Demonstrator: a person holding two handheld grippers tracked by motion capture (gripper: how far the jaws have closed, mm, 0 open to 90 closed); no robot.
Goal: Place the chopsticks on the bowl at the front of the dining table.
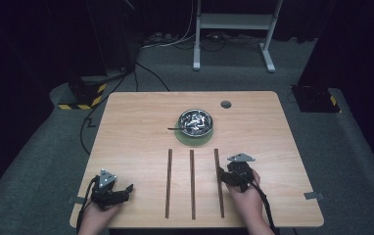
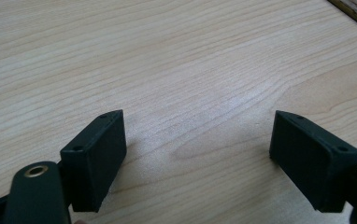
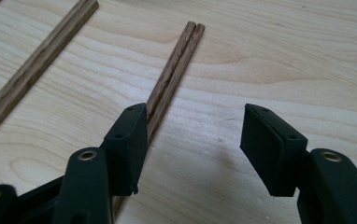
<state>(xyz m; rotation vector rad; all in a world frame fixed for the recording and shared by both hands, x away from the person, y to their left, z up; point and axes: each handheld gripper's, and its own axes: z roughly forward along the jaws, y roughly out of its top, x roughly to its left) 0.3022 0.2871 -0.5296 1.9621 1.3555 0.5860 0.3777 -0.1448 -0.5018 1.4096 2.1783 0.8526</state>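
On the wooden table (image 1: 126,127), the right gripper (image 3: 193,140), jaws half-spread and empty, is crowding the rightmost chopstick pair (image 3: 174,70) at its eleven o'clock and should be centring over it, while the left gripper (image 2: 197,154) is idling wide.

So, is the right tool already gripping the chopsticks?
No, the right tool is open, and the chopsticks lie beside its left jaw.

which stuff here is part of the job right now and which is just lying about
In the job:
- right tongs, open, at the nearest pair
- right chopstick pair, beside the tongs' left pad

Lying about:
- middle chopstick pair
- left chopstick pair
- metal bowl on a green mat
- left tongs, open over bare table
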